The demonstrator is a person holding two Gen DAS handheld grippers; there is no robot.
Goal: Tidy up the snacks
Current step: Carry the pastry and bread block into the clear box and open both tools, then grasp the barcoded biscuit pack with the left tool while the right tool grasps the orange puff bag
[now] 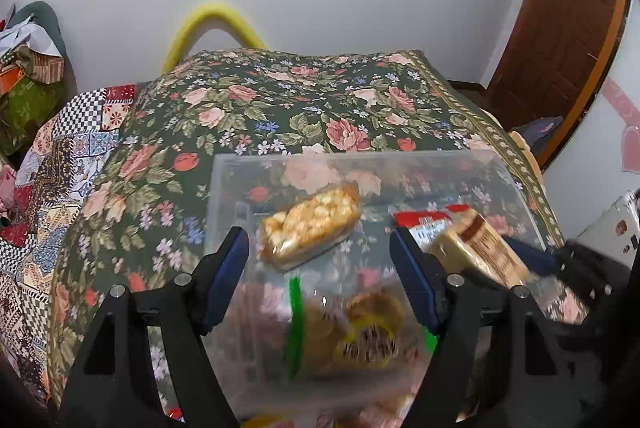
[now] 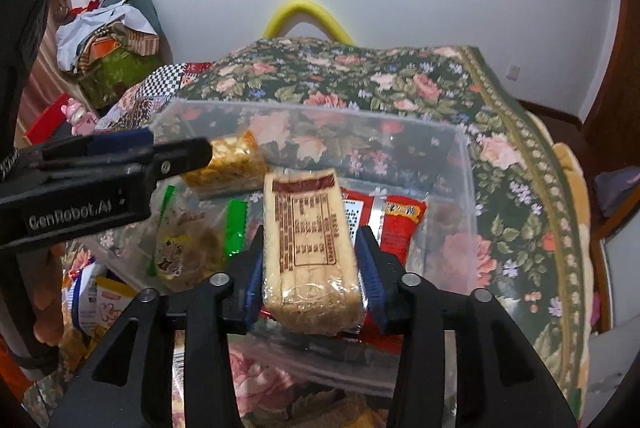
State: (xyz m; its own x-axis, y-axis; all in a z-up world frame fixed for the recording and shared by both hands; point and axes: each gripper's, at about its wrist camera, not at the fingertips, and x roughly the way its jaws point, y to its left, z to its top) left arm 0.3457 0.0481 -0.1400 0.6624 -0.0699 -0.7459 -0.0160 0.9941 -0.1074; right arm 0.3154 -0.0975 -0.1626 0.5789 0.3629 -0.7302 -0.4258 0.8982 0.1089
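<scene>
**Cracker pack held above the clear bin**

Our right gripper (image 2: 310,264) has its fingers clamped on both sides of a pale cracker pack (image 2: 310,248) with a brown printed label, holding it just over the clear plastic bin (image 2: 466,164). Our left gripper (image 1: 318,252) hangs above the bin with its fingers spread wide and nothing between them.

In the bin we see a golden puffed snack bag (image 1: 310,224) near the far side, a green-edged cookie bag (image 1: 348,332) nearer to us, and a red packet (image 2: 398,224) lying under the held pack. The bin rests on a floral blanket (image 1: 304,108). More snack packets (image 2: 102,302) lie outside the bin, near its left corner.
</scene>
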